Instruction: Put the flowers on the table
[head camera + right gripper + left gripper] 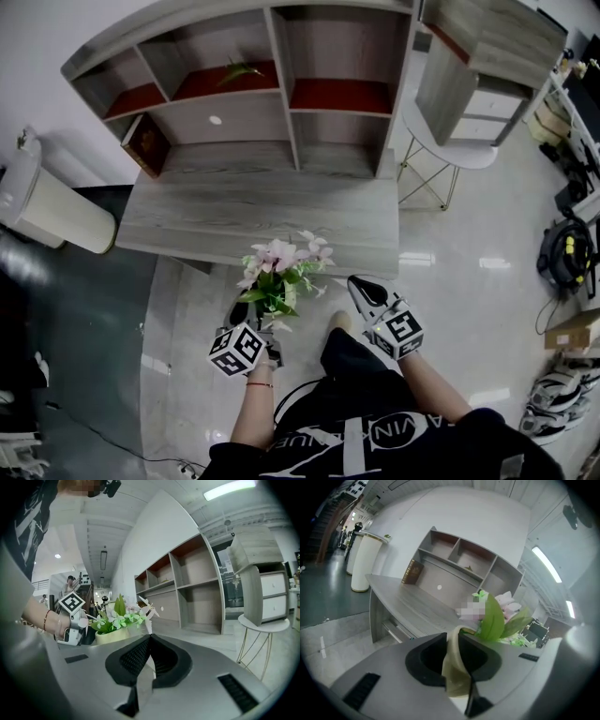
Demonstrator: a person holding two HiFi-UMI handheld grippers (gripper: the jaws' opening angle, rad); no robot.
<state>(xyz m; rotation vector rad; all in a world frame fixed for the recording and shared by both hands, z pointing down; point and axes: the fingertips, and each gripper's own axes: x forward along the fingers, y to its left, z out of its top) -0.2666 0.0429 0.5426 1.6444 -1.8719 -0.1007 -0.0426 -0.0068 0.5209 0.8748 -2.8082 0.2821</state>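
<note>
you hold one cream pot (457, 667) by its rim in your left gripper (248, 317), the fingers closed narrow on the pot wall that runs between them. in it stands a single bunch of flowers (281, 267), pink-white blooms over green leaves, carried above the glossy floor (187, 309) and just short of the grey table (262, 211), which lies at 12 o'clock from the blooms. your right gripper (361, 286), at 3 o'clock from the pot, has its jaws brought together at the tips, nothing between them, touching nothing. at the table's far side rises one shelf unit (281, 84) with three upper compartments, the middle one holding a green sprig (239, 70). one brown book (145, 142) leans at the unit's 9 o'clock end. one white bin (56, 211) stands at 9 o'clock from the table, one round white side table (450, 150) at 3 o'clock.
</note>
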